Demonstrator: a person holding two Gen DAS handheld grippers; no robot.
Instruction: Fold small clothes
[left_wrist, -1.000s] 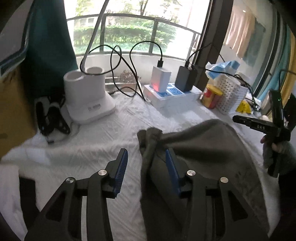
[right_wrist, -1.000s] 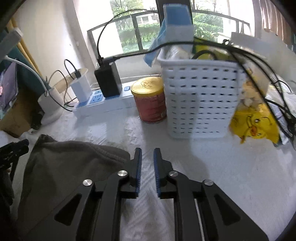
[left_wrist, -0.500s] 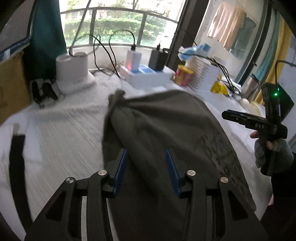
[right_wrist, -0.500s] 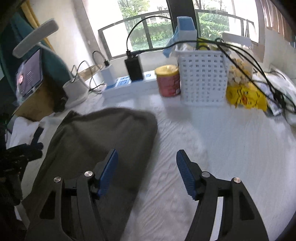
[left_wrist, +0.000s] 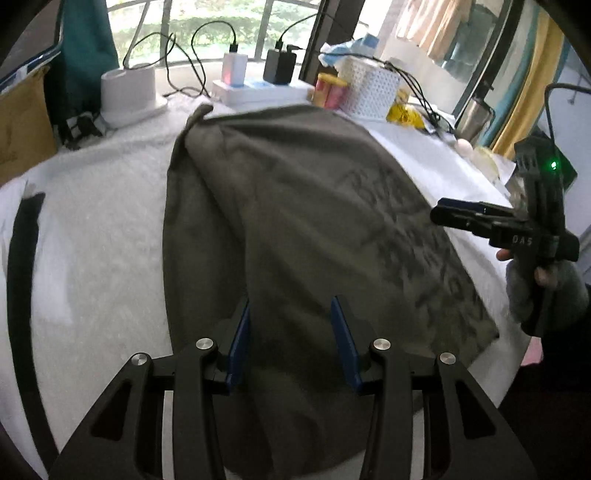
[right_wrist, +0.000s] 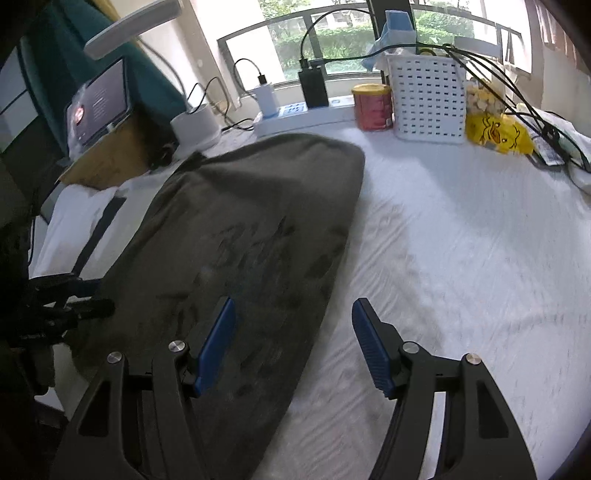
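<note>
Two handheld grippers are held above a dark olive garment (left_wrist: 295, 206) that is spread flat on a table covered with white cloth (right_wrist: 461, 240). The left gripper (left_wrist: 291, 343) is seen with its blue pads apart and nothing between them, hovering over the near hem. The right gripper (right_wrist: 295, 343) is likewise spread wide and empty, poised over the garment's right edge. A faint dark print is visible across the fabric. Along the far side, a white basket (right_wrist: 428, 99), a red can (right_wrist: 372, 107) and a power strip (right_wrist: 306, 114) are lined up near the window, close to the garment's far end. For a neat fold, one layer at each near corner is probably best pinched, then both corners lifted evenly and carried toward the far edge, so that the edges meet without bunching or reaching the clutter.
</note>
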